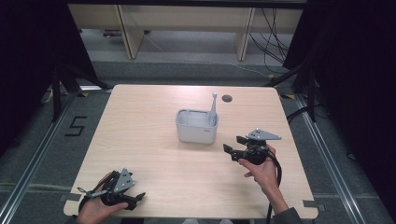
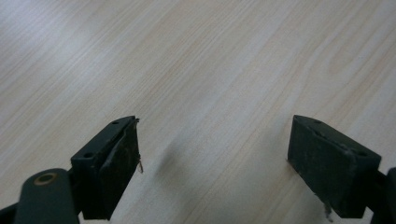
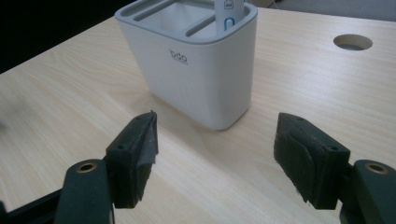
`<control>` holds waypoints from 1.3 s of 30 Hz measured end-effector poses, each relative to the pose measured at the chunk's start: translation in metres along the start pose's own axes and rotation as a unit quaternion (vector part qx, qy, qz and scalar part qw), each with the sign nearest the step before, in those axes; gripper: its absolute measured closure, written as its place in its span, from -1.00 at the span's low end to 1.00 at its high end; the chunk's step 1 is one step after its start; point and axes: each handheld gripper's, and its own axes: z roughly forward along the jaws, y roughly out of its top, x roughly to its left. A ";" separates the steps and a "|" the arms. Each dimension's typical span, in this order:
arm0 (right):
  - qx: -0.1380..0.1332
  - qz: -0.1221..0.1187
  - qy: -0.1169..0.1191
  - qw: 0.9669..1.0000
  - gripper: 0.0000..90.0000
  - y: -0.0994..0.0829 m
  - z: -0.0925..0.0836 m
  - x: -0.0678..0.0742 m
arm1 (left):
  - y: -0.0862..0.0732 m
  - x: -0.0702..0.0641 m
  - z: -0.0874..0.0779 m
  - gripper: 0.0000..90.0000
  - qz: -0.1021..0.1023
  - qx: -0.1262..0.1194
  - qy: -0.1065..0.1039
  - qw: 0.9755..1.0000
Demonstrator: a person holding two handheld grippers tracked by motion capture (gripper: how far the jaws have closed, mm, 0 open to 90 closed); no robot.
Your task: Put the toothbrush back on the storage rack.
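One white holder [image 3: 196, 74], grey rim, perhaps a toothbrush [image 1: 213, 108] inside

A light wooden table [image 1: 154, 186] stands on grey floor [image 1: 32, 154] marked with a black "5" [image 1: 75, 126]; black curtains [image 1: 28, 46] flank pale wooden furniture [image 1: 187, 23] and trailing cables [image 1: 273, 37] behind.

We've got the holder [image 1: 196, 127] sitting about mid-worktop [image 1: 154, 154], with a toothbrush [image 1: 213, 106] standing in its right-hand compartment. A cable hole [image 1: 227, 98] sits behind it, toward the far edge. The right tool [image 1: 235, 148] is just right of the holder; the left tool [image 1: 135, 199] is down at the near-left corner.
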 end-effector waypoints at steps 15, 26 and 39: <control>0.007 -0.002 0.015 1.000 -0.33 -0.014 -0.006 0.010 | 0.000 0.000 0.000 -0.64 0.000 0.000 0.000 1.000; 0.014 -0.003 0.025 1.000 -0.36 -0.025 -0.010 0.015 | 0.000 0.000 0.000 -0.64 0.001 0.001 0.000 1.000; 0.020 -0.001 0.039 0.999 -0.37 -0.036 -0.018 0.018 | 0.000 0.000 0.000 -0.64 -0.001 -0.002 0.002 1.000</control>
